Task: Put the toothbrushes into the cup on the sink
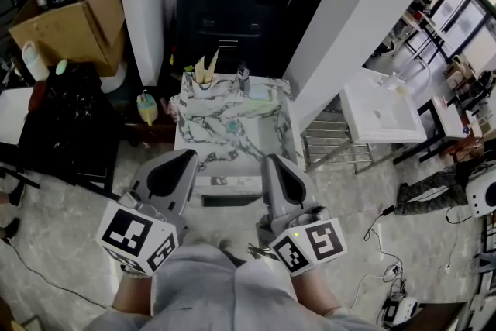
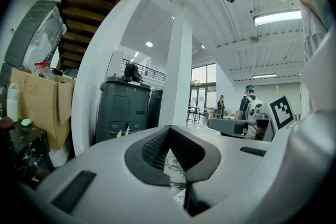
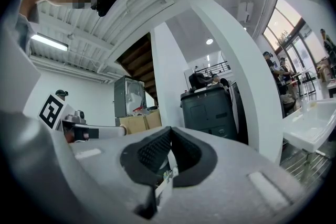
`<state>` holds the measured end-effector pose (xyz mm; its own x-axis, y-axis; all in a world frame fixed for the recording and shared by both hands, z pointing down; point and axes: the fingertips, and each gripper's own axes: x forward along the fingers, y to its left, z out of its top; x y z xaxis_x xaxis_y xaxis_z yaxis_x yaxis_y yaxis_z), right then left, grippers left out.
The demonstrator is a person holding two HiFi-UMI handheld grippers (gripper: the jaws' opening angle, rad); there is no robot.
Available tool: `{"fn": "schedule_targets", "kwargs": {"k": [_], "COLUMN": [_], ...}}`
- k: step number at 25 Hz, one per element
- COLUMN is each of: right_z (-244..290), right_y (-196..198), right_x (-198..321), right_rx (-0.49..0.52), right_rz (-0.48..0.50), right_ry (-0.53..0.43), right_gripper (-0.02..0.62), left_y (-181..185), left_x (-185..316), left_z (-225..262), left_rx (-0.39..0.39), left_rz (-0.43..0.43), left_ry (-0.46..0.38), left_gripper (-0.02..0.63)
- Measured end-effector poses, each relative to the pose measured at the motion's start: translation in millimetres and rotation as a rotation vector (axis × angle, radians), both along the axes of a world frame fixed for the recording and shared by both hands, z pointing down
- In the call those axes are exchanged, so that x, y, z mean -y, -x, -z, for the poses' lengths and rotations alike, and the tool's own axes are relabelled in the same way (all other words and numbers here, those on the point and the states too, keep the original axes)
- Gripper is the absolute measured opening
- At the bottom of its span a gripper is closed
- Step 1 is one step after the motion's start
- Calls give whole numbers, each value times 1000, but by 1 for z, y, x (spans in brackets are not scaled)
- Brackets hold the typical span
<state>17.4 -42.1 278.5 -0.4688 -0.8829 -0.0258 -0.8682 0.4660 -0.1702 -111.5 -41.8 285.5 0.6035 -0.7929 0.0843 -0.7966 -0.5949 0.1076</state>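
Two long things lie on the sink (image 1: 267, 142): a teal thing (image 1: 232, 123) near the middle of the marble top, and a pale green thing (image 1: 265, 98) behind it, toward the right. We judge both to be toothbrushes, but they are too small in the head view to confirm. The green thing lies roughly crosswise to our line of approach. The axis of the teal thing cannot be read.

The cup (image 1: 203, 80) stands at the far left corner of the sink, apart from both things. Pale stems (image 1: 204, 66) stand upright out of it. These may be toothbrushes that are in the cup already.

The sink lies straight ahead of both grippers.
- The teal thing lies between the two lines of approach, about equally near to each.
- The green thing lies on the right side, nearer the right gripper (image 1: 271, 161).
- The cup lies on the left side, nearer the left gripper (image 1: 184, 159).

The jaws of the left gripper meet at the tips with nothing between them. Only marble shows through the gap behind the pads. The jaws of the right gripper are likewise closed and hold nothing. Both grippers point level toward the sink.

If a thing on the top is to go into the cup, we judge that the jaws must part before any grip. A crosswise stem suits a grip from the near side. The carry then runs leftward and away, to the cup.
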Motion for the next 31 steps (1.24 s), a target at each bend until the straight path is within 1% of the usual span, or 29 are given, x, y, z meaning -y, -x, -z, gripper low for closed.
{"fn": "schedule_targets", "kwargs": {"k": [17,31], "right_z": [-1,-1], "right_y": [-7,-9], "right_x": [10,19], "right_rx": [-2,-2], "right_rz": [16,46], "right_ry": [7,13], "right_gripper": [-2,-2], "left_y": [-7,-11], "left_x": [9,15], "left_z": [-1,1], "left_rx": [-9,-5], "left_rz": [7,29], "left_ry": [7,9], "left_gripper": [6,6]}}
